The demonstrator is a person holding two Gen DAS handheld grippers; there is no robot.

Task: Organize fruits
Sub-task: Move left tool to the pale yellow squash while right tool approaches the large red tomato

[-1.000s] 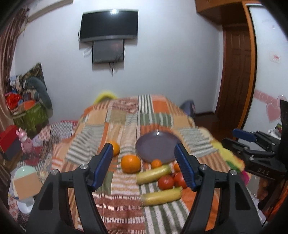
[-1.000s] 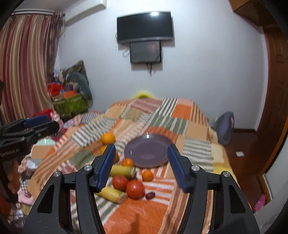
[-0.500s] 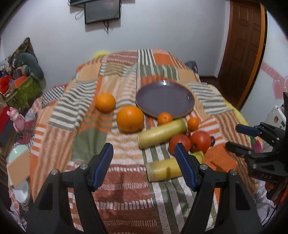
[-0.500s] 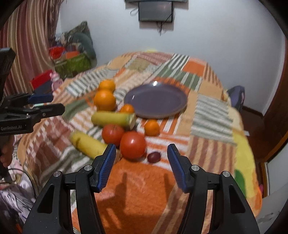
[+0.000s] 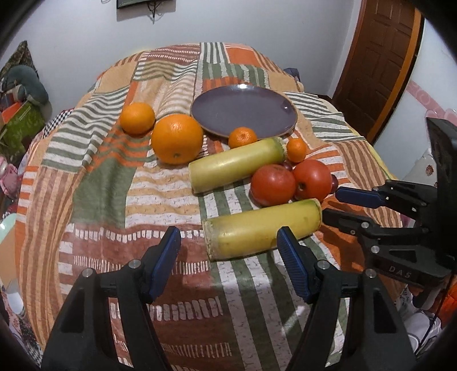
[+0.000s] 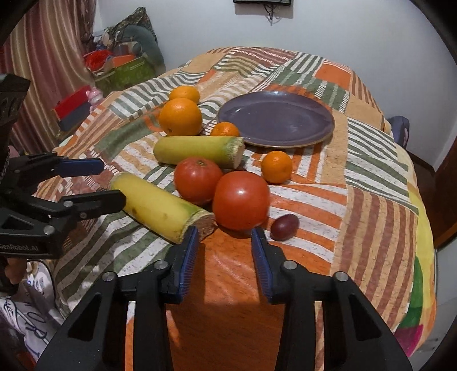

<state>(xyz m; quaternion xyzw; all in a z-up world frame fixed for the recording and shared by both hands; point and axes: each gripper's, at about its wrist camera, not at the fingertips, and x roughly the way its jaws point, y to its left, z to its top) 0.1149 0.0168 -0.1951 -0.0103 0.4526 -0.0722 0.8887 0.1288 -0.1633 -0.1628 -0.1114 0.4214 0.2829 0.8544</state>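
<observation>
Hovering near the tomatoes (image 6: 240,199), the right claw (image 6: 224,237) has been narrowing, nothing between; left claw (image 5: 228,239) gapes wide over the bed (image 5: 114,182).

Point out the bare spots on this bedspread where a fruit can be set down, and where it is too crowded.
Free: the purple plate, which holds nothing; the orange patch nearest the right gripper; the striped stretch right of the small orange. Crowded: the cluster of tomatoes, gourds and oranges before the plate.

wall screen (image 5: 145,3) cut off at top edge
</observation>
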